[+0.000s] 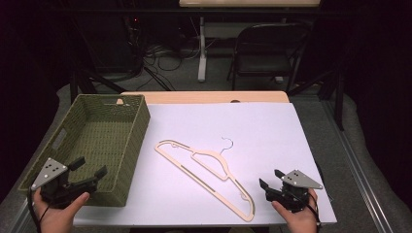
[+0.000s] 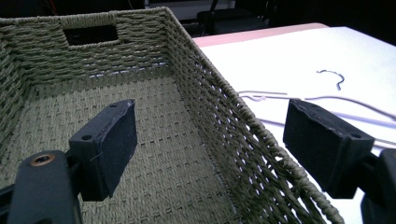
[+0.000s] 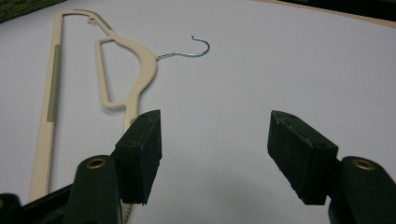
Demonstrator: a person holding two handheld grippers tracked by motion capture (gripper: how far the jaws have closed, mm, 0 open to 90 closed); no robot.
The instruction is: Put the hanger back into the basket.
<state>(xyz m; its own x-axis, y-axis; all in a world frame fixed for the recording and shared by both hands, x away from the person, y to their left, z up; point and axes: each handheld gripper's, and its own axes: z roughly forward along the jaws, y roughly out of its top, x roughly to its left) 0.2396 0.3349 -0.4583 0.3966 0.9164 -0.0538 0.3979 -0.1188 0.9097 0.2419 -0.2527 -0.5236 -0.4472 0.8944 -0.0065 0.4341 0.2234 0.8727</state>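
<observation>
Beige plastic clothes hanger point(image 1: 206, 171) lay flat on the white table cover point(image 1: 272, 131), just right of the green woven basket point(image 1: 127, 160) and apart from it. Long axis ran diagonally: far end near the basket's right wall, near end toward the front edge of the table, close to the right gripper point(image 1: 270, 180). Metal hook point(image 1: 227, 143) pointed away from the basket, to the far right.

Seen in the right gripper view with its near end point(image 3: 132, 122) just beyond the left jaw of that gripper point(image 3: 215, 135), long bar point(image 3: 46, 116) stretching away and to the left. Jaws stood wide apart, nothing between them, only bare table cover.

Left gripper point(image 1: 88, 170) hovered over the near right corner of the basket, its jaws also wide apart and empty, one inside the basket wall point(image 2: 233, 135) and one outside. Hanger lay well beyond that wall.

Judged nearer for the pick: the right gripper, needing only a small shift to the left to straddle the near end.
</observation>
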